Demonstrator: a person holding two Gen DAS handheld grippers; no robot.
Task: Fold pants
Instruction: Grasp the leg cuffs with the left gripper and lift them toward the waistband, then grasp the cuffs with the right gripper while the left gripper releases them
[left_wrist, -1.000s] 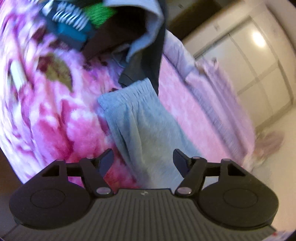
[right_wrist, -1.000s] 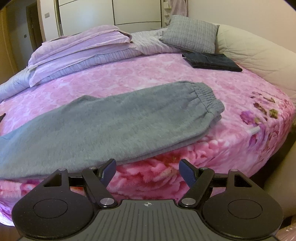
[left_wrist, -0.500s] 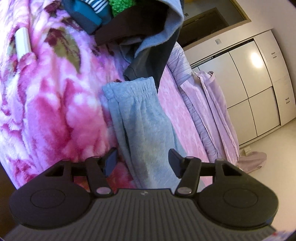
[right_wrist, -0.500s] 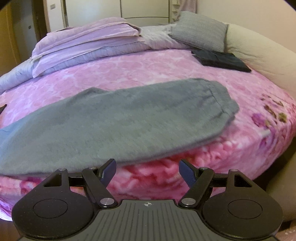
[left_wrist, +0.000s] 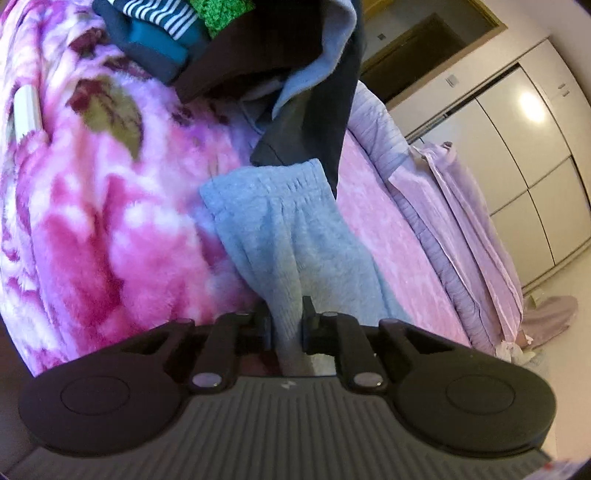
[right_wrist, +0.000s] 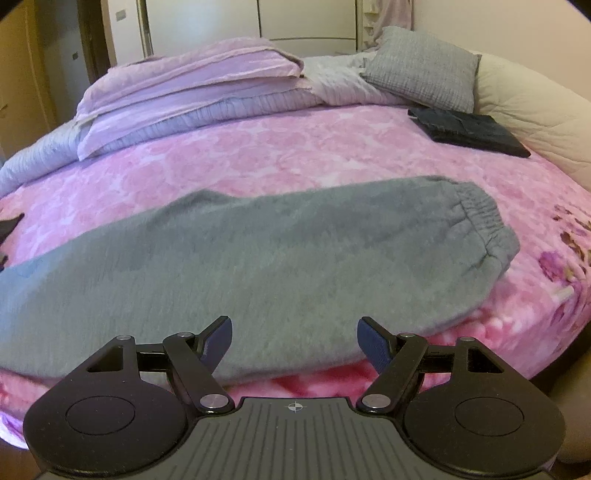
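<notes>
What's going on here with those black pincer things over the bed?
A person is folding a pair of grey fleece sweatpants spread on a pink flowered bedspread. The left gripper is shut on a pinch of the fabric near the bed's edge. The right gripper hovers open at the pants' near edge, gripping nothing yet.

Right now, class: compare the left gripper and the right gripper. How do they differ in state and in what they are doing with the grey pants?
The left gripper is shut, pinching a fold of the grey pants; the right gripper stands wide open, holding nothing. The left grips the cloth at the bed's edge; the right hangs just short of the pants' near edge. Both are black two-finger tools aimed at the same garment.
</notes>
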